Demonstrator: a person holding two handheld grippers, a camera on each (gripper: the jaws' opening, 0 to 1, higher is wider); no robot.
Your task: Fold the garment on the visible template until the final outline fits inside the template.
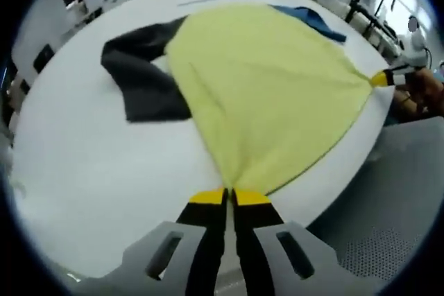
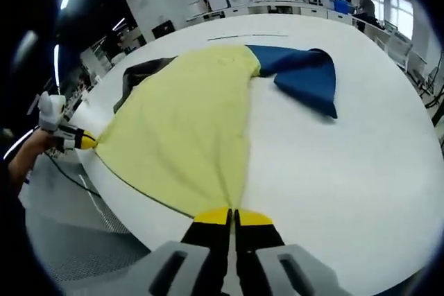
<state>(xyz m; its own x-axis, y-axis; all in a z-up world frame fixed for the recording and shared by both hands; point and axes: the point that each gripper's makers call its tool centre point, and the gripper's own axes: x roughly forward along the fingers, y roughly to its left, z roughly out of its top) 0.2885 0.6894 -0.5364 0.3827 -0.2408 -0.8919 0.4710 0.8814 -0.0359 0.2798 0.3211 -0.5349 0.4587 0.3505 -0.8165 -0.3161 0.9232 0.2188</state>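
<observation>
Nearest the lens in the left gripper view, the left gripper (image 1: 229,195) has its yellow-tipped jaws pressed together on a corner of the yellow garment's (image 1: 263,95) hem, the cloth gathering into a tight pinch between them. From that pinch the yellow body of the garment fans out across the white table (image 1: 90,171), stretched toward the far corner, where the right gripper (image 1: 378,79) holds the other end of the hem just past the table's edge. A dark grey sleeve (image 1: 142,74) lies folded on the table beside the garment, touching its shoulder, and a blue sleeve (image 1: 312,19) pokes out from behind the garment on the opposite side.

In the right gripper view the right gripper (image 2: 232,216) is likewise closed, its jaws meeting on a pinched corner of the yellow garment (image 2: 180,123) at the near table (image 2: 347,171) edge. The cloth spreads away from the pinch in a taut sheet. The blue sleeve (image 2: 305,74) lies flat on the table, joined to the garment at the shoulder. The dark grey sleeve (image 2: 142,74) shows as a strip along the garment's far side. The left gripper (image 2: 87,141), held in a hand (image 2: 28,154), clamps the hem's other corner beyond the table edge. A thin dark line (image 2: 246,35) is marked on the table past the garment's collar end.
</observation>
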